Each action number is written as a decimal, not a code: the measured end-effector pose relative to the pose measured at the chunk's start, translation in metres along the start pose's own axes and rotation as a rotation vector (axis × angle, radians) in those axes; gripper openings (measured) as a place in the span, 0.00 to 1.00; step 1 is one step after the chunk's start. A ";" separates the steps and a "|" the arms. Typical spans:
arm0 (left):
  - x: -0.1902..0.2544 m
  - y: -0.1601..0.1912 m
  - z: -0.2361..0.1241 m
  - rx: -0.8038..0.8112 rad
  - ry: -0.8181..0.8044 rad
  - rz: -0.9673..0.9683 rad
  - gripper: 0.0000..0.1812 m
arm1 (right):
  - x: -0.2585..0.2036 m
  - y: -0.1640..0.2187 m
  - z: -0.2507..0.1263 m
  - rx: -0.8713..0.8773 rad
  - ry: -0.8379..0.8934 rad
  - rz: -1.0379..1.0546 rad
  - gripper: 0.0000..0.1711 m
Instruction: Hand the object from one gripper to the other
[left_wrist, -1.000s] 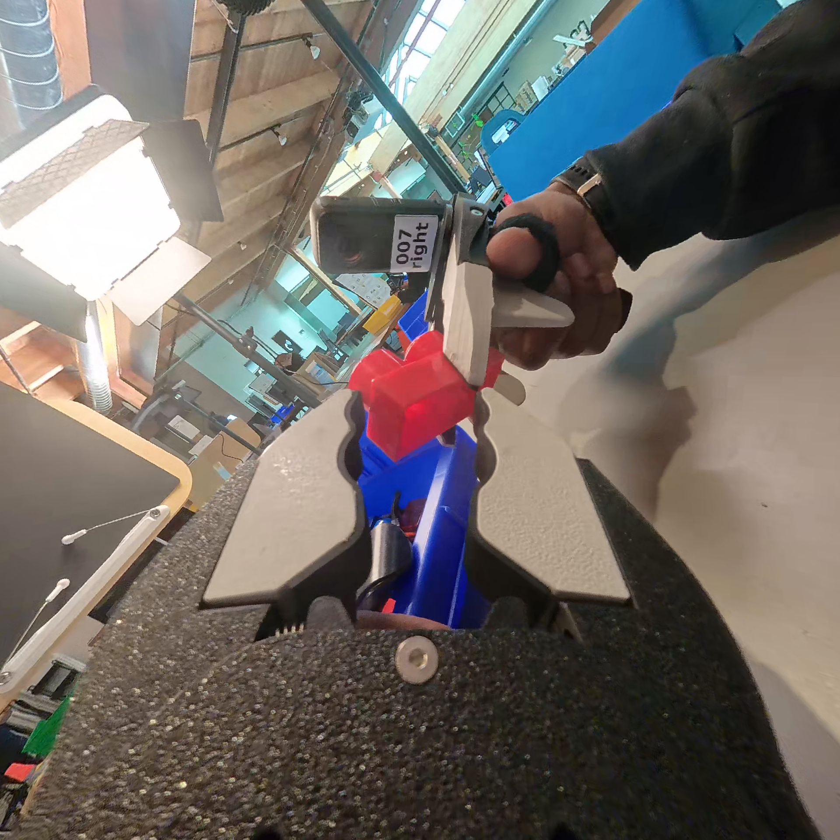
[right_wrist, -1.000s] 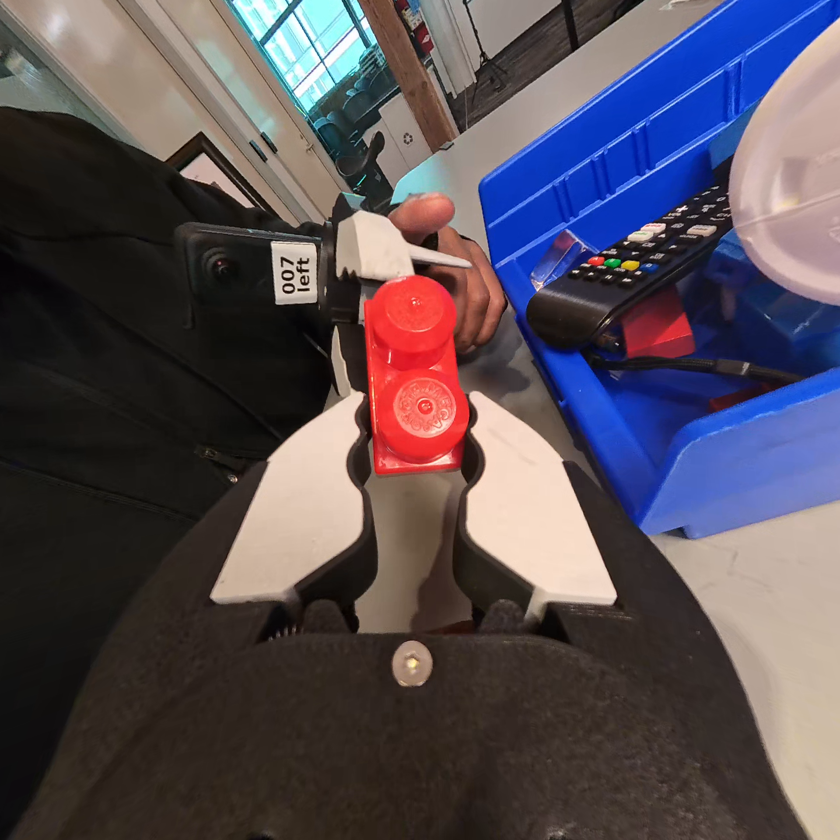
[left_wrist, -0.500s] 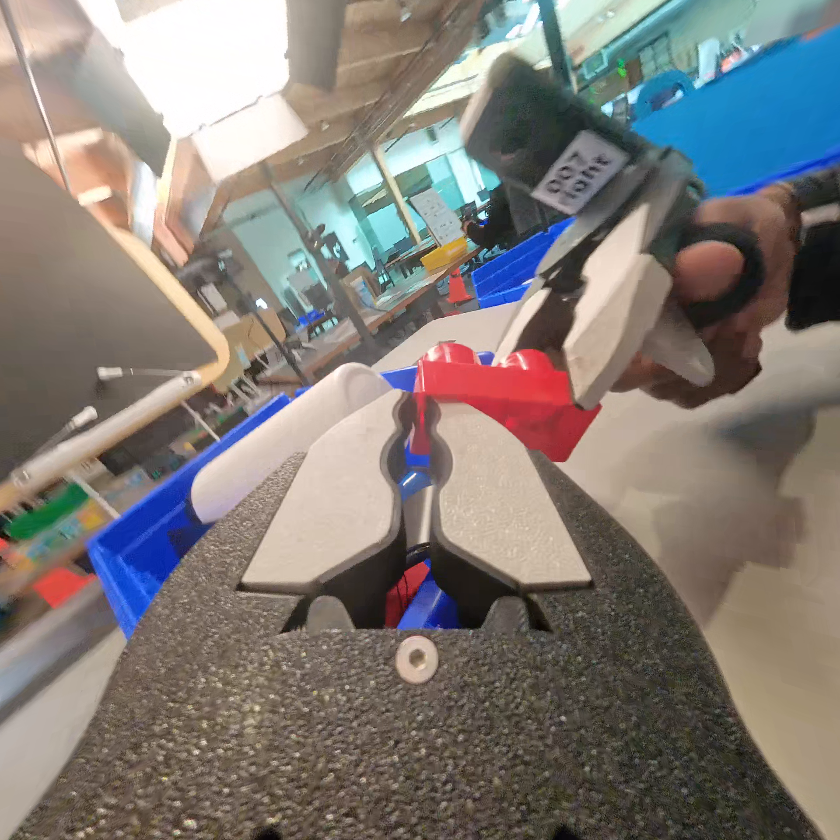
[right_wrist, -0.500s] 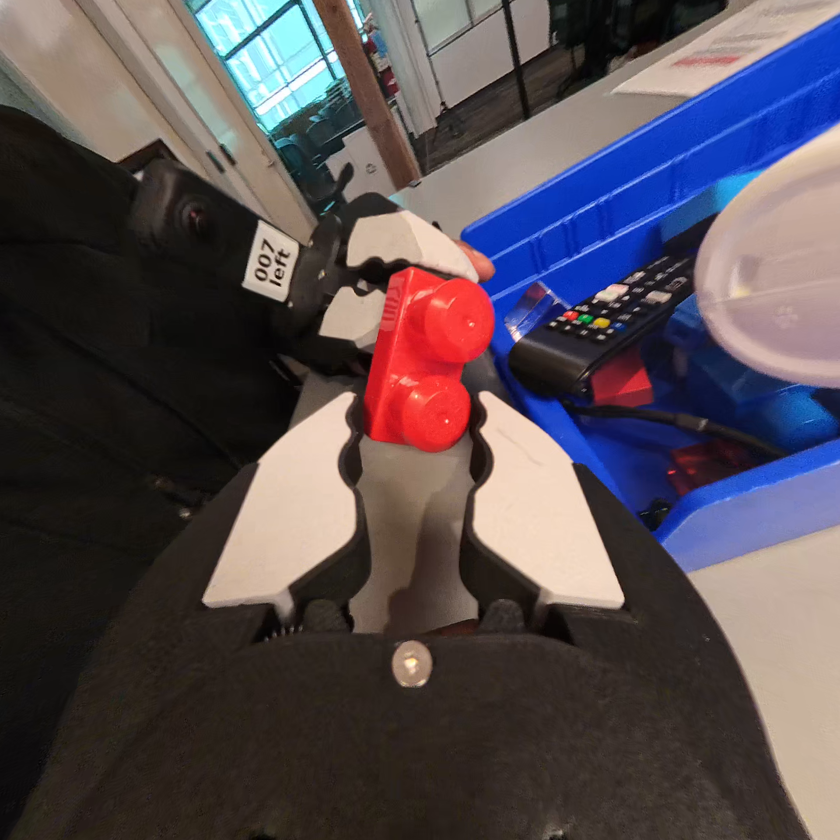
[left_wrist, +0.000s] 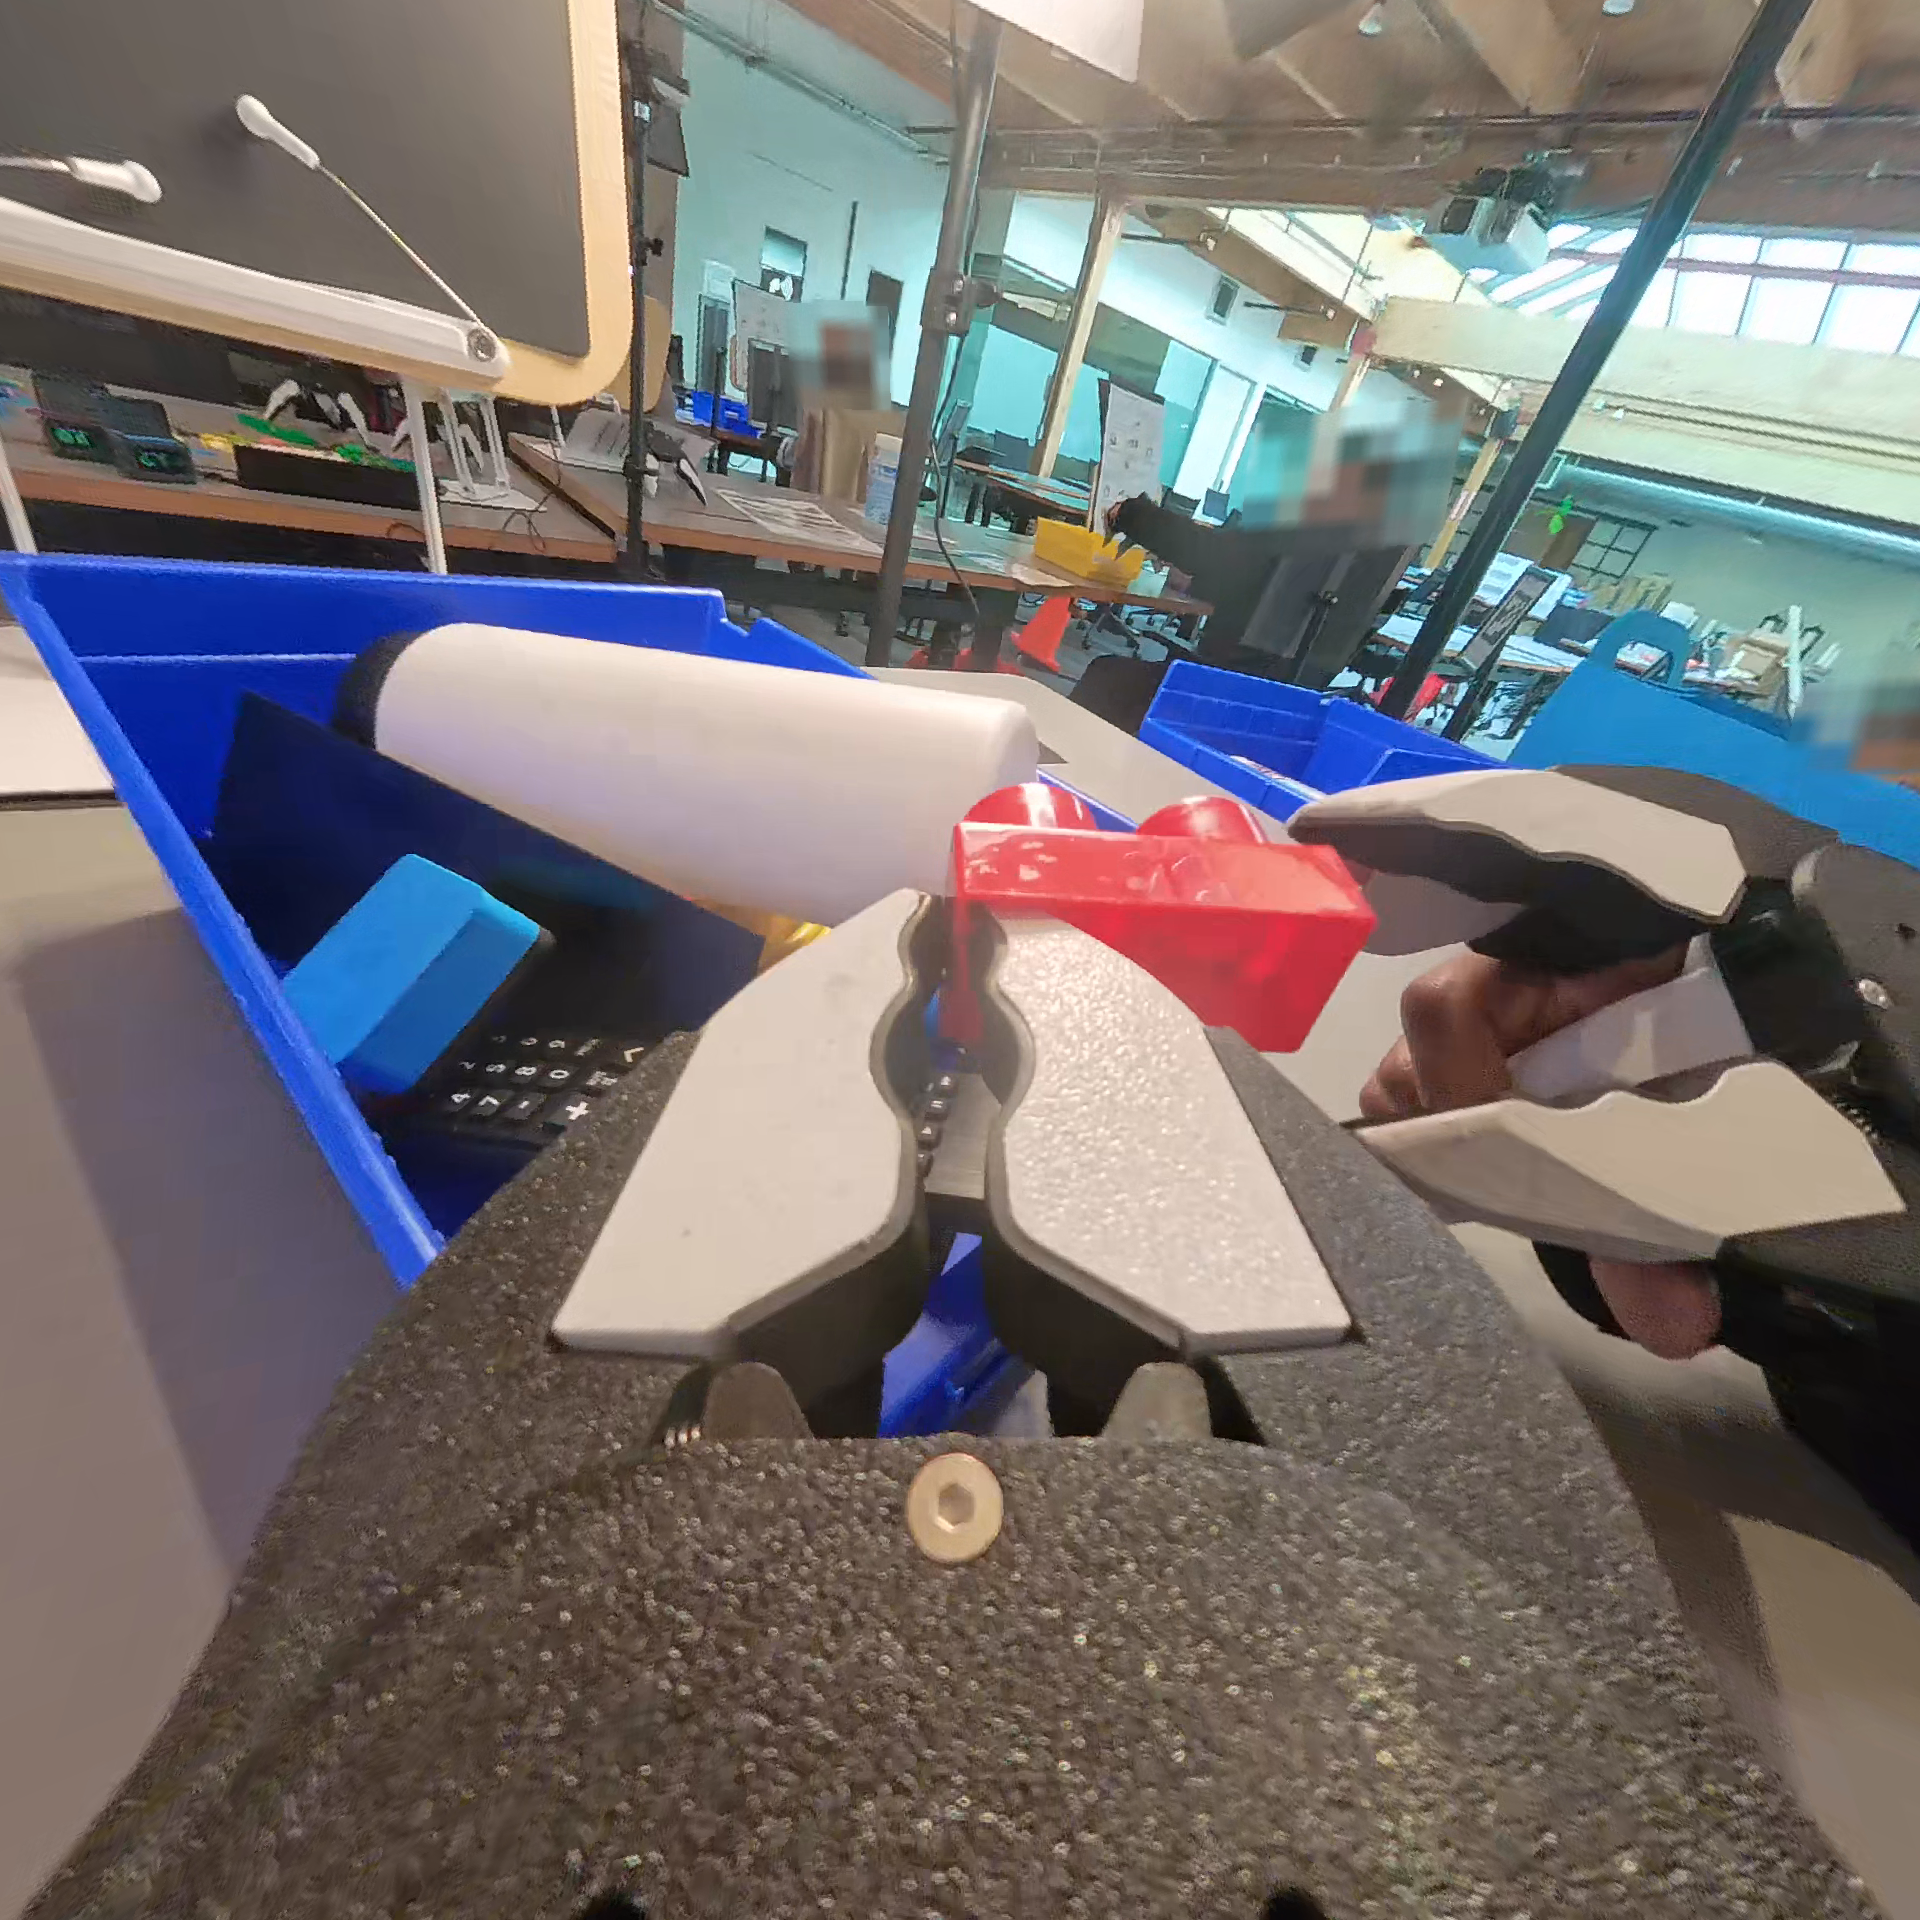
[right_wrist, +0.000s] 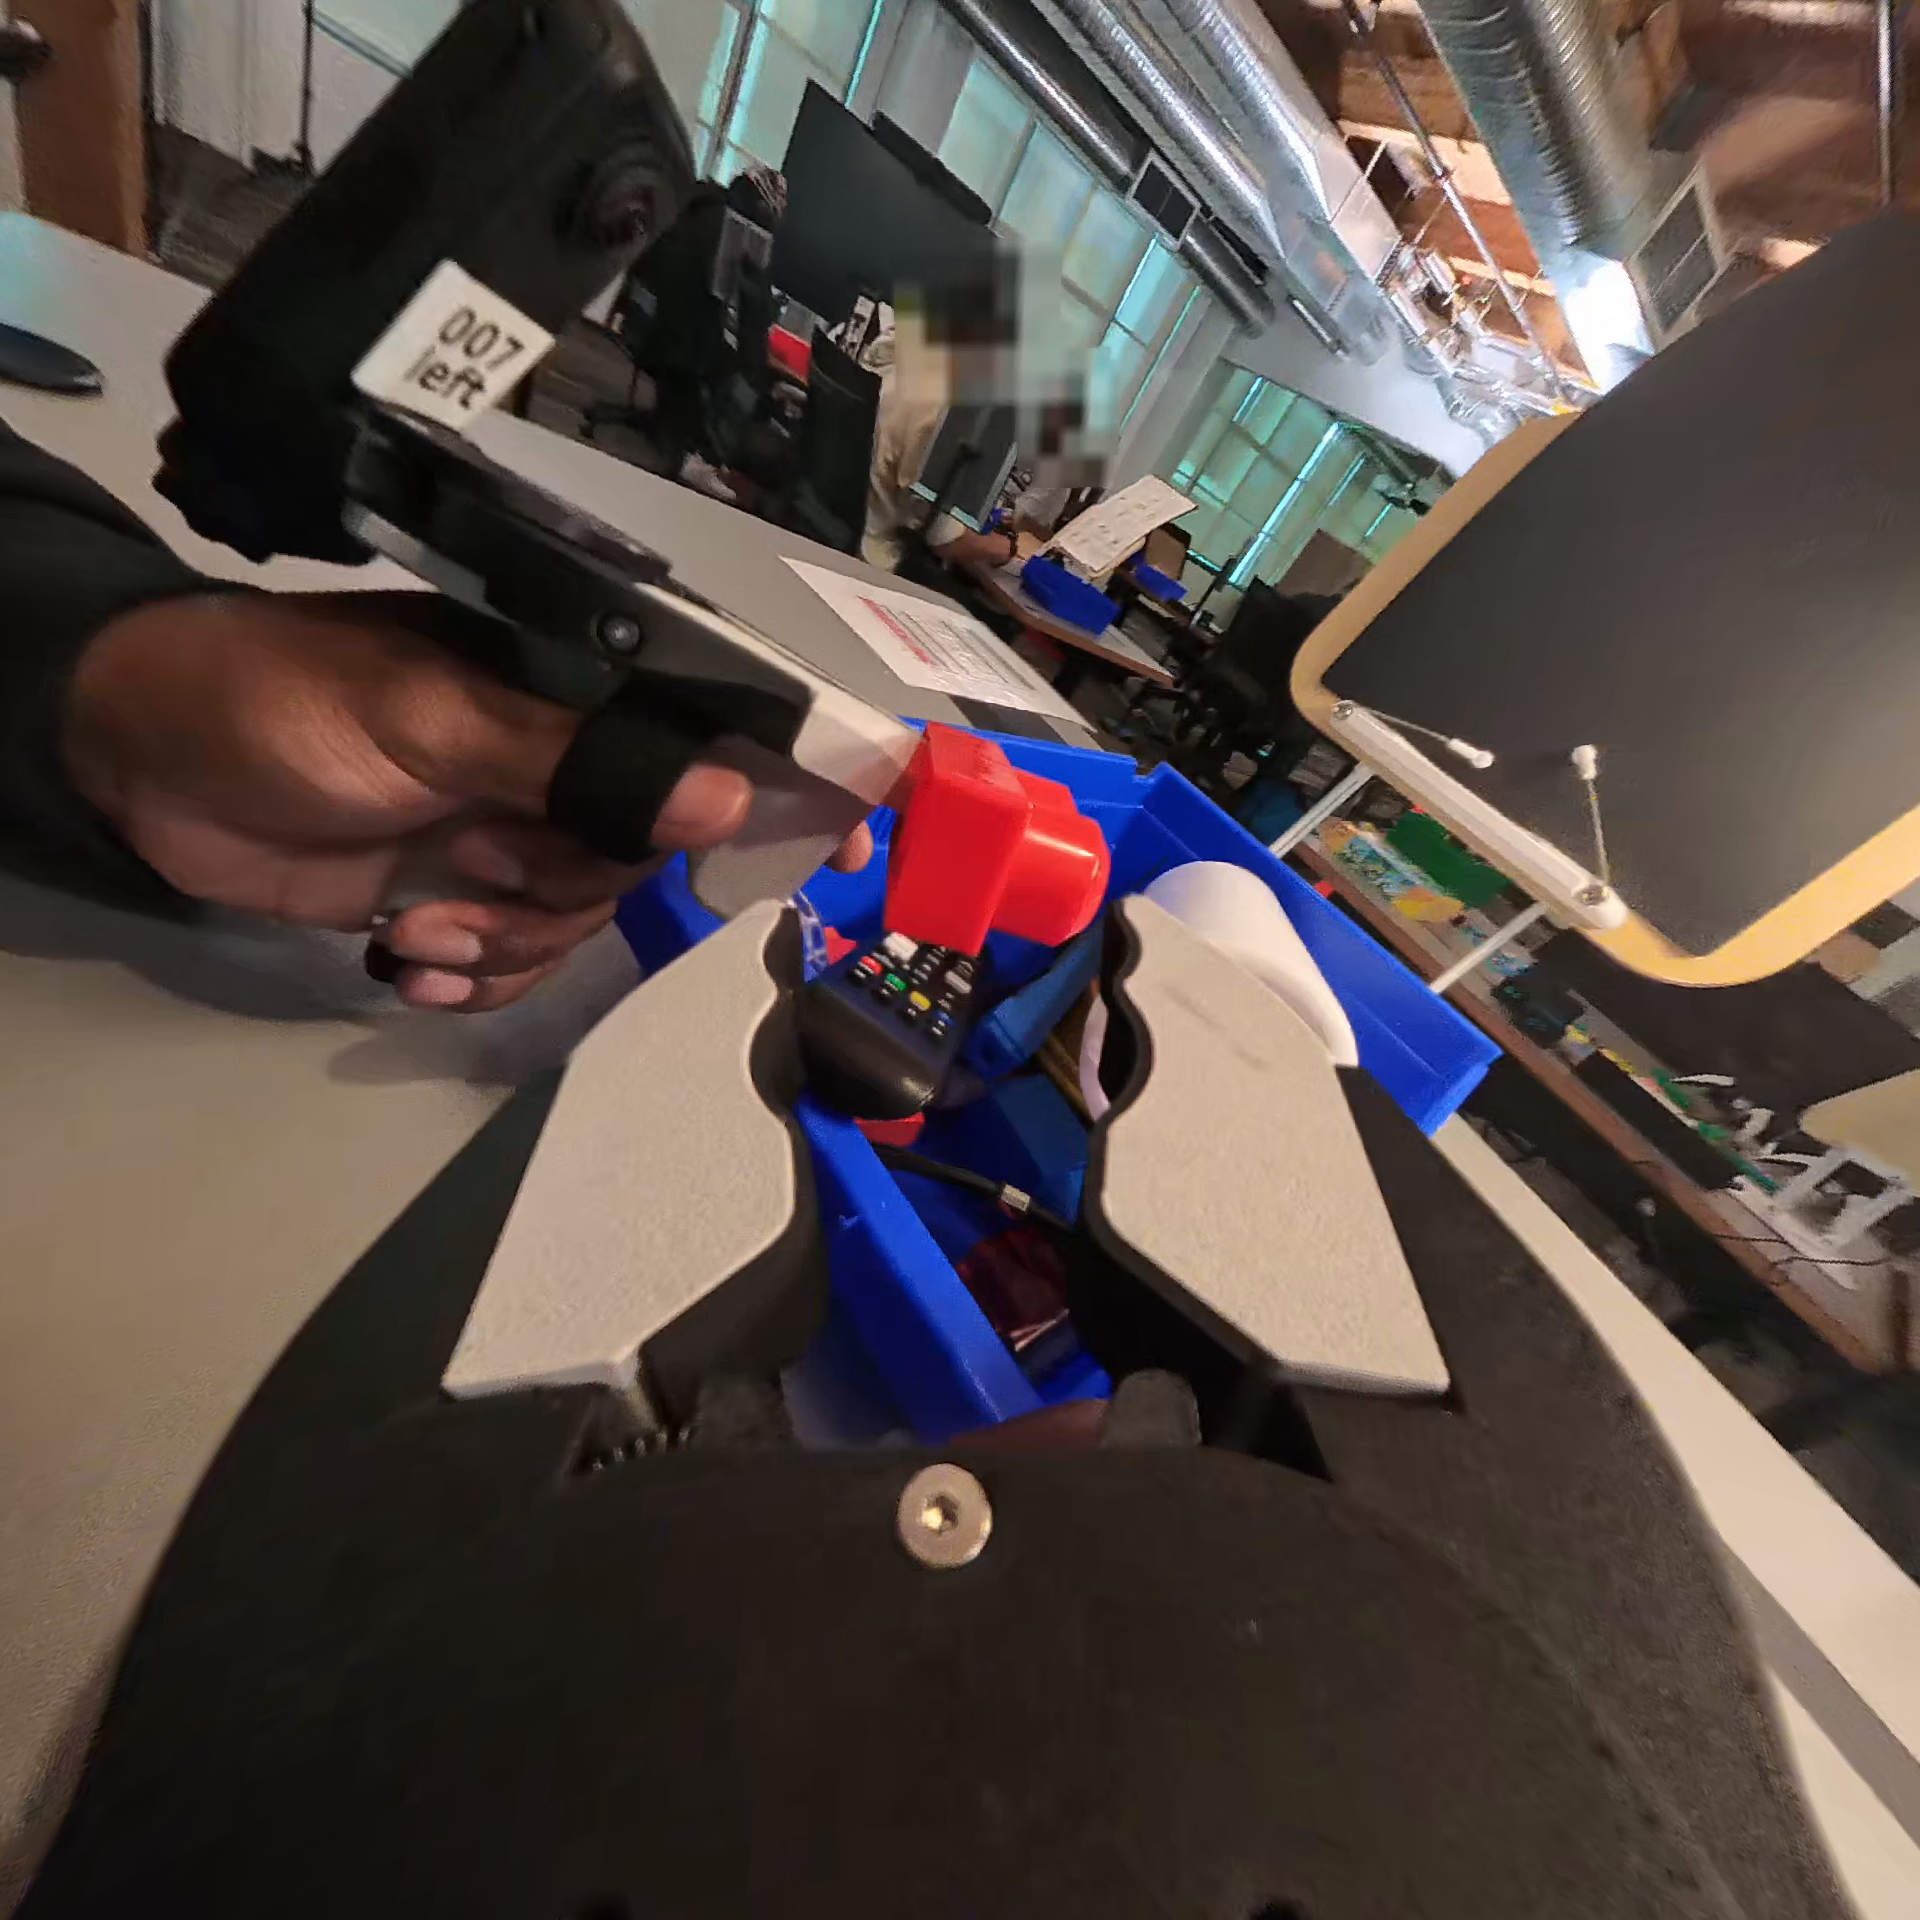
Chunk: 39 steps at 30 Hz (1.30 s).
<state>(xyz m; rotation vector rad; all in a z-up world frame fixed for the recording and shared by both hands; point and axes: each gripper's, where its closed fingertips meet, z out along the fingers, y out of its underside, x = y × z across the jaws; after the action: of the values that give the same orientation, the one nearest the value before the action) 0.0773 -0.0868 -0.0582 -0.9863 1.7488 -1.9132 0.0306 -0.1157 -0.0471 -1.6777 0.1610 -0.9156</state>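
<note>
The red brick (left_wrist: 1153, 914) is now pinched by its edge in the left gripper (left_wrist: 961, 940) above the blue bin (right_wrist: 1382, 997), released by the wide-spread right gripper (right_wrist: 940, 940), so the handover is judged complete.

The blue bin (right_wrist: 1382, 997), crowded by a white cylinder (left_wrist: 686, 758) and remote (right_wrist: 894, 1018), blocks passage ahead.

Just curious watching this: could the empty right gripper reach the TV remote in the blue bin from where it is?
Probably yes: the right gripper is open and the remote lies just beyond its fingers, though the red brick in the left gripper hangs close above.
</note>
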 end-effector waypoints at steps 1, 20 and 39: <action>0.000 -0.001 0.000 0.003 -0.003 0.014 0.03 | -0.001 0.000 0.002 0.004 0.018 -0.014 0.33; 0.021 0.014 0.006 -0.079 0.080 0.161 0.09 | -0.003 0.018 0.004 -0.127 0.232 -0.774 0.22; 0.052 -0.005 -0.004 0.113 0.210 0.502 0.28 | 0.047 0.021 -0.010 0.040 -0.032 0.661 0.21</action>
<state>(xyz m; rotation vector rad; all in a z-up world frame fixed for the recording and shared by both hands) 0.0402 -0.1184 -0.0401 -0.2715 1.7627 -1.7991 0.0643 -0.1560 -0.0427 -1.4555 0.6286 -0.3884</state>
